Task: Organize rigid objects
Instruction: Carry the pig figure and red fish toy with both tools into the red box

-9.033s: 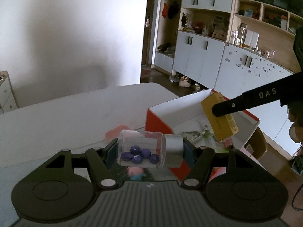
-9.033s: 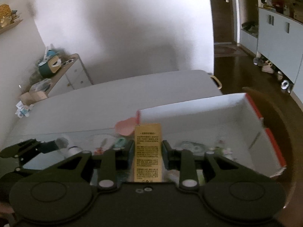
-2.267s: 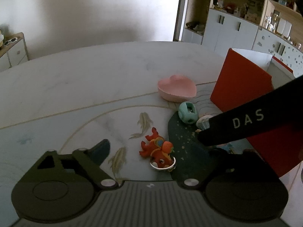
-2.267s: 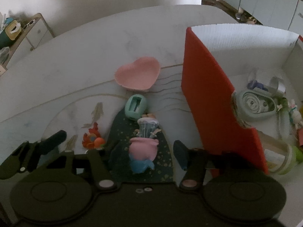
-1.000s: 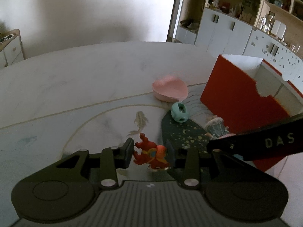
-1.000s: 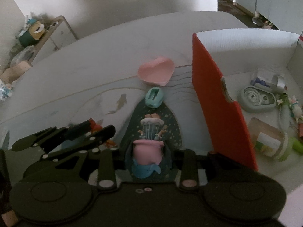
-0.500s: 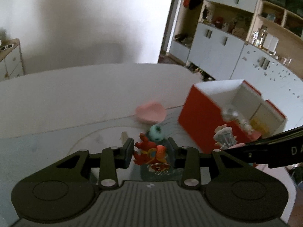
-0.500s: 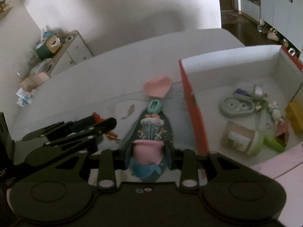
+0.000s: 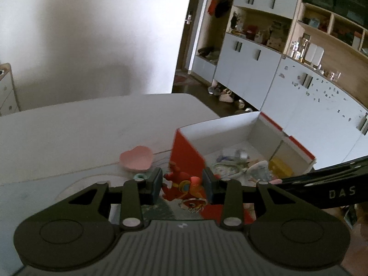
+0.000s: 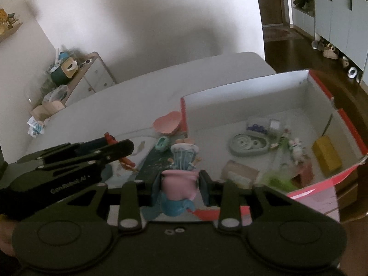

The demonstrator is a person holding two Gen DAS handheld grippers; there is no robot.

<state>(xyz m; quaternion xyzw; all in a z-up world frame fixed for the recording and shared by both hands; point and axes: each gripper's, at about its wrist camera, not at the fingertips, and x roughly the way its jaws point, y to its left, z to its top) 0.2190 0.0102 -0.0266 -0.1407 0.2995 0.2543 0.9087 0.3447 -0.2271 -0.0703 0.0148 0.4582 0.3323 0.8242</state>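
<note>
My left gripper (image 9: 181, 184) is shut on a red fish toy (image 9: 184, 182) with a key ring hanging under it, held above the table near the red box's near corner. My right gripper (image 10: 179, 186) is shut on a pink-and-blue doll figure (image 10: 180, 181), held above the table beside the box. The red-and-white box (image 10: 253, 85) stands open on the table's right side and also shows in the left wrist view (image 9: 230, 124). Inside it lie a grey-green round case (image 10: 248, 143), a yellow box (image 10: 326, 154), a clear jar (image 10: 264, 125) and small toys.
A pink heart dish (image 9: 136, 157) sits on the table left of the box, also seen in the right wrist view (image 10: 168, 122). A teal sharpener (image 10: 162, 143) lies on a dark mat (image 10: 151, 161). White cabinets (image 9: 253, 73) stand behind. A sideboard (image 10: 87, 73) stands left.
Both grippers have risen and moved toward the box with their toys held. The box's inside now shows more fully in both views.
</note>
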